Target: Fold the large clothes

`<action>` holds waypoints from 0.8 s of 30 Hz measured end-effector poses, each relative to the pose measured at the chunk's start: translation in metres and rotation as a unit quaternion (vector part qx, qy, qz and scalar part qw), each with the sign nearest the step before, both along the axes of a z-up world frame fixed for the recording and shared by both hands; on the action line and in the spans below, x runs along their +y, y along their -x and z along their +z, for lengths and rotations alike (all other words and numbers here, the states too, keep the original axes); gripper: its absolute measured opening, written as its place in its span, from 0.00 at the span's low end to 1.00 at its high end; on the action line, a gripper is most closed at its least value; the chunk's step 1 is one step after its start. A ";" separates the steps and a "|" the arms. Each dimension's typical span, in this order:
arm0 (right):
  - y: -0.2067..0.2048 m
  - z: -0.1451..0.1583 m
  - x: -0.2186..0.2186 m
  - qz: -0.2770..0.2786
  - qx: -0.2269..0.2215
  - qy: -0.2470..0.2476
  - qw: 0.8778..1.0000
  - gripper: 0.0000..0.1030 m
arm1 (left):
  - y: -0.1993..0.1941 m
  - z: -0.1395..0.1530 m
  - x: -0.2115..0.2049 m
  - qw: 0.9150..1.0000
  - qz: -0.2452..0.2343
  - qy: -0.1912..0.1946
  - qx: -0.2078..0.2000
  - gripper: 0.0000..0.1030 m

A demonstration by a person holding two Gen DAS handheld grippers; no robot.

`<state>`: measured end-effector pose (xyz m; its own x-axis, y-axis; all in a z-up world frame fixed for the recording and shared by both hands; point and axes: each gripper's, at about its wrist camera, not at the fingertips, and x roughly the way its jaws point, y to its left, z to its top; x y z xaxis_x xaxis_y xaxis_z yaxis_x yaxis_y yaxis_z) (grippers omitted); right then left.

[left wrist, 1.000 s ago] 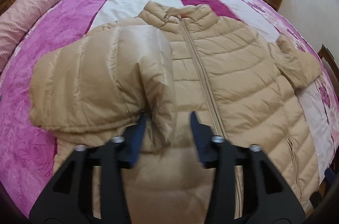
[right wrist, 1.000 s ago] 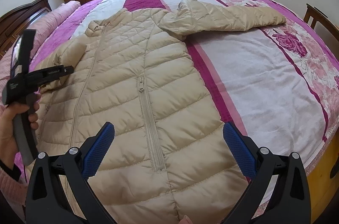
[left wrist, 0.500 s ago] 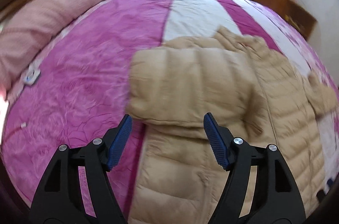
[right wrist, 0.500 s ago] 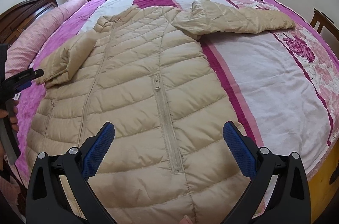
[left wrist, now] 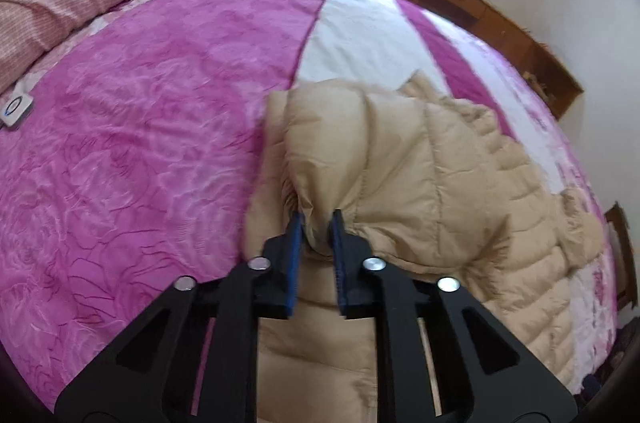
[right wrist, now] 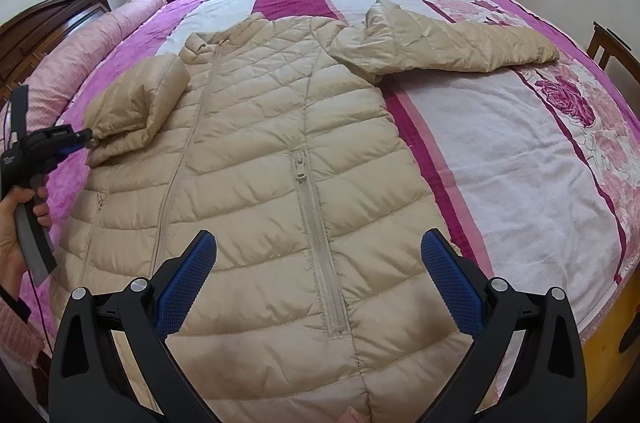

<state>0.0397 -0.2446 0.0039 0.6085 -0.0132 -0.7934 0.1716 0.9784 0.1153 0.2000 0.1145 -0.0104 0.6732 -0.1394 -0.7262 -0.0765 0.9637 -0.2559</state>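
One pink bolster (left of jacket) lines the bedspread.

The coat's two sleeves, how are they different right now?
The left sleeve is folded back short at the coat's edge, with its cuff pinched in the left claw. The right sleeve lies stretched out long and flat on the bedspread, and no claw touches it. Both are puffy, quilted and beige.

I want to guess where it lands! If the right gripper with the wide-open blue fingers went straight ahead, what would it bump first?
Probably the beige puffer jacket. The right gripper points down at its front, near the pocket zipper; nothing else seems between.
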 end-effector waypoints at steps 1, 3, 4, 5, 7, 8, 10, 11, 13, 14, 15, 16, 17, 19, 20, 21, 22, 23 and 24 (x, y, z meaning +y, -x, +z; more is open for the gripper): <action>0.000 0.000 0.000 -0.001 0.000 0.000 1.000 0.95 | 0.003 0.005 -0.007 1.000 -0.010 -0.005 -0.010 0.07; -0.001 0.000 -0.001 -0.001 0.000 0.000 1.000 0.95 | 0.007 0.016 -0.021 0.999 -0.029 -0.004 -0.026 0.06; -0.001 0.000 -0.002 -0.001 -0.001 0.000 1.000 0.95 | 0.009 0.021 -0.029 0.999 -0.038 -0.002 -0.034 0.06; 0.000 0.000 -0.002 -0.001 -0.001 0.000 1.000 0.95 | 0.011 0.026 -0.037 0.998 -0.048 -0.001 -0.042 0.06; 0.000 0.001 -0.003 -0.003 -0.002 0.001 1.000 0.95 | 0.013 0.038 -0.058 0.996 -0.074 0.006 -0.058 0.06; 0.001 0.001 -0.004 -0.004 -0.003 0.002 1.000 0.95 | 0.014 0.042 -0.070 0.994 -0.090 0.009 -0.063 0.06; 0.002 0.002 -0.006 -0.007 -0.004 0.002 1.000 0.95 | 0.016 0.048 -0.090 0.991 -0.115 0.010 -0.069 0.06; 0.003 0.003 -0.007 -0.009 -0.004 0.002 1.000 0.95 | 0.016 0.049 -0.100 0.989 -0.128 0.010 -0.069 0.06; 0.005 0.003 -0.011 -0.013 -0.005 0.002 1.000 0.95 | 0.016 0.047 -0.126 0.986 -0.156 0.004 -0.066 0.06; 0.006 0.003 -0.013 -0.016 -0.005 0.002 1.000 0.95 | 0.015 0.044 -0.135 0.984 -0.164 0.002 -0.063 0.08; 0.006 0.003 -0.014 -0.017 -0.006 0.002 1.000 0.95 | 0.014 0.040 -0.147 0.983 -0.174 0.003 -0.055 0.11; 0.007 0.003 -0.017 -0.019 -0.006 0.002 1.000 0.95 | 0.014 0.036 -0.154 0.982 -0.182 0.007 -0.049 0.11; 0.008 0.004 -0.018 -0.021 -0.006 0.002 1.000 0.95 | 0.014 0.031 -0.164 0.981 -0.192 0.011 -0.040 0.16; 0.010 0.003 -0.022 -0.025 -0.006 0.001 1.000 0.95 | 0.017 0.026 -0.176 0.979 -0.203 0.006 -0.031 0.28; 0.010 0.003 -0.024 -0.027 -0.006 0.001 1.000 0.95 | 0.020 0.023 -0.179 0.978 -0.205 0.002 -0.030 0.38; 0.011 0.003 -0.026 -0.029 -0.006 0.001 1.000 0.95 | 0.024 0.022 -0.182 0.978 -0.208 -0.006 -0.030 0.43; 0.011 0.003 -0.028 -0.031 -0.006 0.001 1.000 0.95 | 0.027 0.022 -0.184 0.977 -0.209 -0.012 -0.030 0.54; 0.011 0.003 -0.029 -0.032 -0.006 0.000 0.999 0.95 | 0.030 0.023 -0.185 0.977 -0.209 -0.017 -0.031 0.58; 0.011 0.003 -0.029 -0.033 -0.007 0.000 0.999 0.95 | 0.033 0.023 -0.184 0.977 -0.210 -0.024 -0.031 0.60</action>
